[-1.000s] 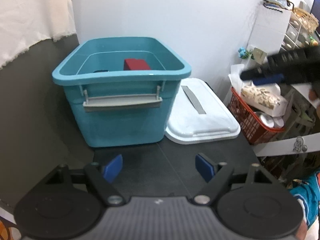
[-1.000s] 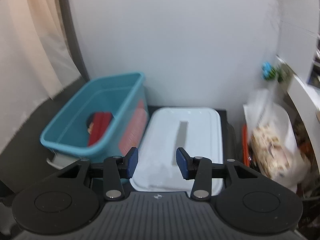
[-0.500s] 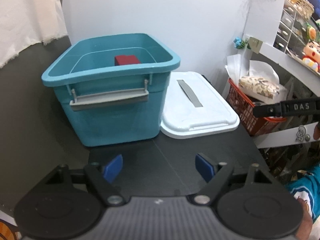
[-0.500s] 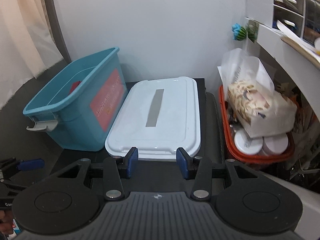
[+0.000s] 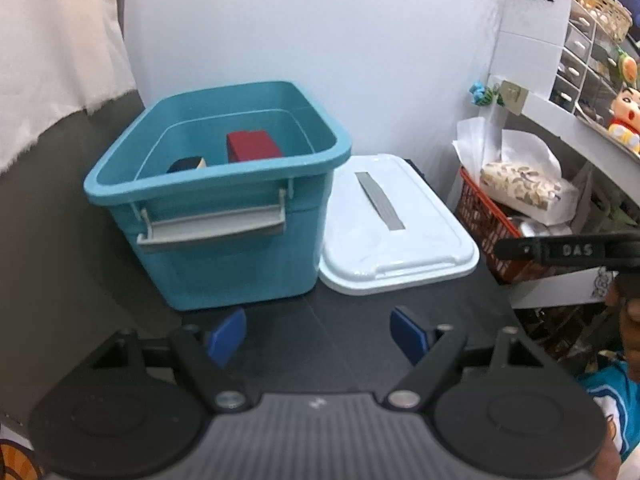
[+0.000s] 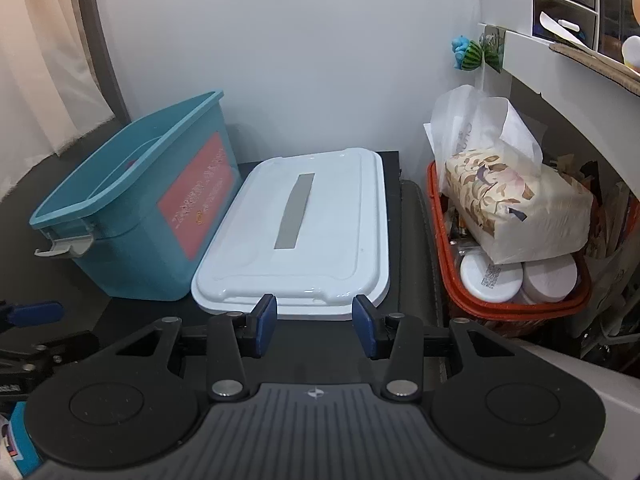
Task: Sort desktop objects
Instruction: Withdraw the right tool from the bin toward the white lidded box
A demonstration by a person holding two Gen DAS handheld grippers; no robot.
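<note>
A teal storage bin [image 5: 224, 248] stands open on the dark desk, with a red box [image 5: 252, 146] and a dark object [image 5: 186, 164] inside. Its white lid [image 5: 396, 228] lies flat on the desk to the bin's right. My left gripper [image 5: 320, 334] hovers open over bare desk in front of the bin, with nothing between its blue pads. In the right wrist view the bin [image 6: 132, 216] is at the left, and the lid [image 6: 304, 232] lies just beyond my right gripper [image 6: 316, 320], which stands open and empty at the lid's near edge.
A red basket [image 6: 508, 300] holding a tissue pack [image 6: 516, 204] and white jars sits right of the desk. Shelves with drawers and toys rise at the far right. A white wall stands behind, a curtain at the left. The right gripper's arm [image 5: 568, 250] crosses the left view's right edge.
The right gripper has sunk from above the lid to desk level at its near edge. The left gripper has hardly moved, and both keep their jaws as they were.
</note>
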